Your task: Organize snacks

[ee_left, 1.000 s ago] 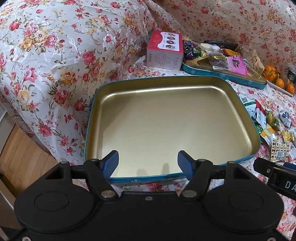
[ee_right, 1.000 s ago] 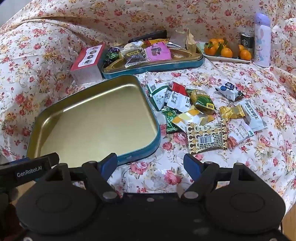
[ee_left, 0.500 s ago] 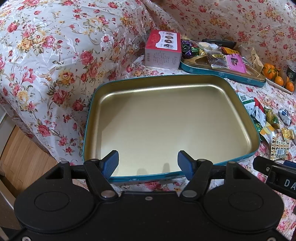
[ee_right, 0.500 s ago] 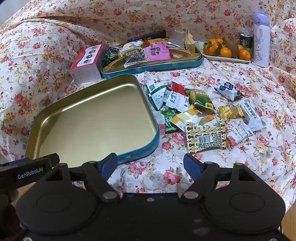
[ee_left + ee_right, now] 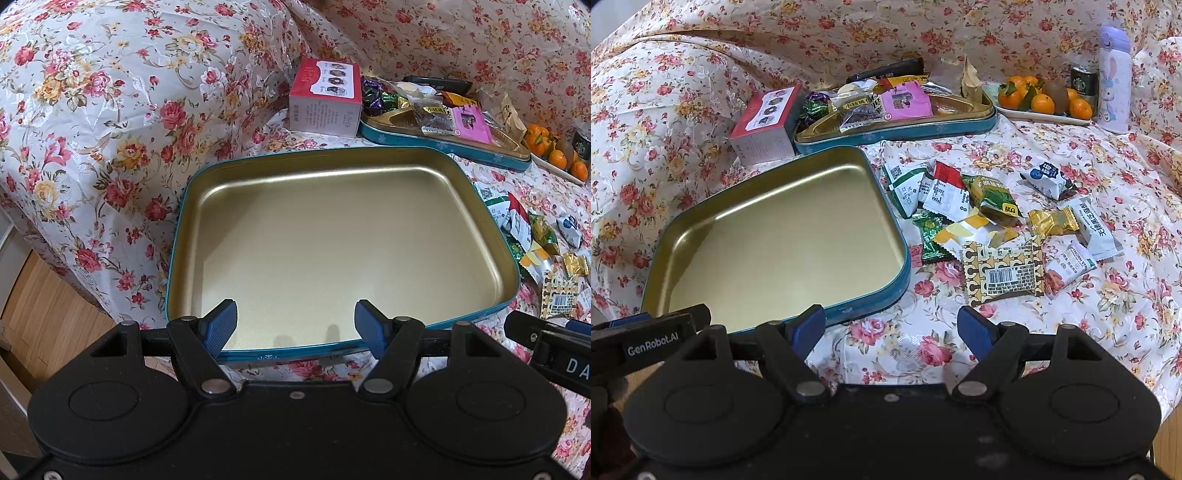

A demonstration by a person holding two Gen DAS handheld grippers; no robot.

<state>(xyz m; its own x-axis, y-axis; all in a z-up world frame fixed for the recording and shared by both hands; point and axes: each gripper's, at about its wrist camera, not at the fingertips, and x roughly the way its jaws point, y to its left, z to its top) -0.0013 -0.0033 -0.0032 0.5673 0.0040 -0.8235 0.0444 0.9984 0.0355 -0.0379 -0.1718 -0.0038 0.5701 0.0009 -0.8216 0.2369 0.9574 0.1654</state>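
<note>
An empty gold tin tray with a teal rim (image 5: 177, 236) lies on the floral cloth; it also shows in the right wrist view (image 5: 903, 254). My left gripper (image 5: 295, 323) is open and empty over the tray's near edge. My right gripper (image 5: 892, 326) is open and empty above the cloth, just right of the tray's near corner. A pile of loose snack packets (image 5: 982, 218) lies to the right of the tray, with a brown patterned packet (image 5: 1003, 271) nearest. The pile shows at the right edge of the left wrist view (image 5: 535, 236).
A second teal tin (image 5: 923, 127) holding snacks stands behind the tray, with a red and white box (image 5: 764, 123) to its left. A plate of oranges (image 5: 1043, 101), a dark can (image 5: 1084, 85) and a lilac bottle (image 5: 1113, 77) stand at the back right. Wooden floor (image 5: 48, 314) lies left below the cloth.
Both grippers have drawn slightly nearer to the tray and snacks. Nothing was grasped or moved.
</note>
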